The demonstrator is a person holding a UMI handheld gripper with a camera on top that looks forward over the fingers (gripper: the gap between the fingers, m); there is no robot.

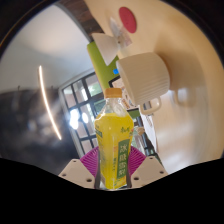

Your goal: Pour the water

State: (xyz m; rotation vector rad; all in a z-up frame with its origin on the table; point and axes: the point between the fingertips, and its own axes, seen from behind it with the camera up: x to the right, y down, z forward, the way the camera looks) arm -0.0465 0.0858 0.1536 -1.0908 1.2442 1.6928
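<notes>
— What have you got in the gripper (113,170) right now?

— A bottle (113,140), clamped between my two fingers; both pink pads (92,160) press on its label (114,150), low on the body. It stands nearly upright in my grip, cap end pointing away from me.

— How does it feel to handle, you reckon?

— Thin clear plastic with yellow liquid most of the way up, so I judge it fairly heavy and a bit soft. If I squeeze too hard the wall may buckle; too little and the smooth label could slip once I tilt.

— And where does it go?

— Just beyond the bottle top sits a white cup (148,78) with a handle. It looks ceramic, stiff and steady. I can't tell if the bottle's cap is off.
</notes>
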